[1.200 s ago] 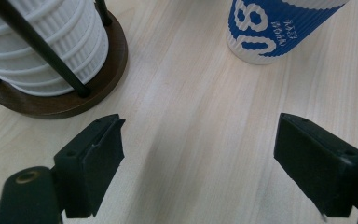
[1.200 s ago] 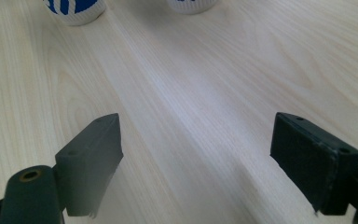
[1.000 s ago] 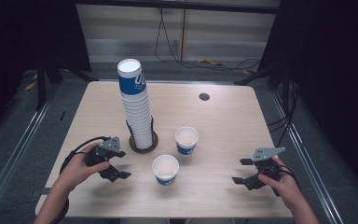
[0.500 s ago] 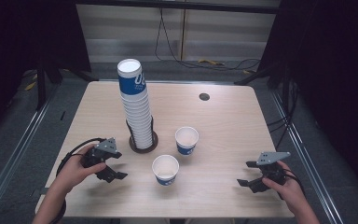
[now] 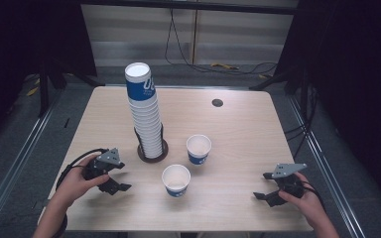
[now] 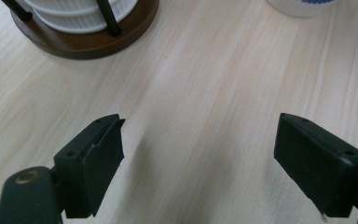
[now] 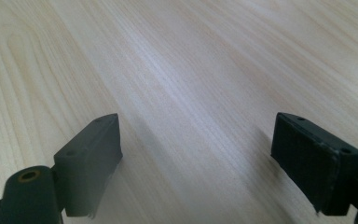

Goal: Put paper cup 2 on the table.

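Observation:
A tall stack of blue-and-white paper cups (image 5: 145, 114) leans slightly in a wire holder on a round brown base (image 5: 153, 153). Two single cups stand upright and empty on the table, one (image 5: 199, 148) right of the holder, the other (image 5: 175, 179) nearer the front. My left gripper (image 5: 124, 176) rests low at the front left, open, pointing toward the nearer cup with nothing between its jaws. In the left gripper view the left gripper (image 6: 200, 154) faces bare wood, with the holder base (image 6: 88, 39) ahead. My right gripper (image 5: 261, 185) is open at the front right, over bare wood (image 7: 196, 70).
A light wooden table (image 5: 248, 134) carries everything; a small black round cap (image 5: 217, 102) sits near its far edge. Cables (image 5: 238, 67) lie on the floor beyond it. Dark stands and metal rails flank both sides.
My right hand has drifted slightly toward the table's front edge. The left hand and the cups have stayed where they were.

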`<state>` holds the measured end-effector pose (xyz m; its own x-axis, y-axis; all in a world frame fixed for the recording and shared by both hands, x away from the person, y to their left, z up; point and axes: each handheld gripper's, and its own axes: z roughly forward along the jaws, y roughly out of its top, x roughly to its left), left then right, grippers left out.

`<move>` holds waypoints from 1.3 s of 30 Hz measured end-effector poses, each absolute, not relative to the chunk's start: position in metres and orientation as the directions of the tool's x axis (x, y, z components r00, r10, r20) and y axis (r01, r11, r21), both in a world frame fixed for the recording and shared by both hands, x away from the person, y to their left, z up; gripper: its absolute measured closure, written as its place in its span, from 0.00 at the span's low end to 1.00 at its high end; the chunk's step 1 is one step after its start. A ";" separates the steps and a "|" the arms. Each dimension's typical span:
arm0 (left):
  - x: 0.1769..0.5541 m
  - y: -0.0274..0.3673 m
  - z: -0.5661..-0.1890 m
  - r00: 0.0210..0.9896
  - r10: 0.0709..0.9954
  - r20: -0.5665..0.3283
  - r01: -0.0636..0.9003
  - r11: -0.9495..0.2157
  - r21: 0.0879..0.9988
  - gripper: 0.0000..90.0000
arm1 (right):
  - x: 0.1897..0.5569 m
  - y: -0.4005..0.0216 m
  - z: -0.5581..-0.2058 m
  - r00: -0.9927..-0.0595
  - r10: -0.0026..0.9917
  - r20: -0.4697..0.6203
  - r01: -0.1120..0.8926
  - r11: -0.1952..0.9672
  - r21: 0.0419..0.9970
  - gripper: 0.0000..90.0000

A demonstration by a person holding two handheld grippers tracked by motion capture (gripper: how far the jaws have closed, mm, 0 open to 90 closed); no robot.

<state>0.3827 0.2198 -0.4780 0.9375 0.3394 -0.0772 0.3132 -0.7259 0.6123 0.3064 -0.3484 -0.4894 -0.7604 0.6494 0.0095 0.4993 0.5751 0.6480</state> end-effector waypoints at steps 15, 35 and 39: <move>0.386 0.228 -0.492 0.930 0.364 -0.044 0.316 -0.733 0.602 0.17 | 0.307 -0.351 -0.494 -0.761 0.648 0.002 0.484 0.567 0.666 0.14; 0.389 0.233 -0.503 0.929 0.367 -0.043 0.309 -0.706 0.638 0.14 | 0.305 -0.352 -0.499 -0.748 0.664 0.000 0.470 0.529 0.706 0.12; 0.389 0.233 -0.507 0.930 0.365 -0.041 0.299 -0.688 0.661 0.11 | 0.305 -0.352 -0.499 -0.748 0.663 0.003 0.471 0.527 0.707 0.12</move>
<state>0.3890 0.2335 -0.5065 0.9302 0.3649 -0.0409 0.2990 -0.6883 0.6610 0.3054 -0.3519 -0.4995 -0.7484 0.6632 0.0035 0.4707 0.5275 0.7072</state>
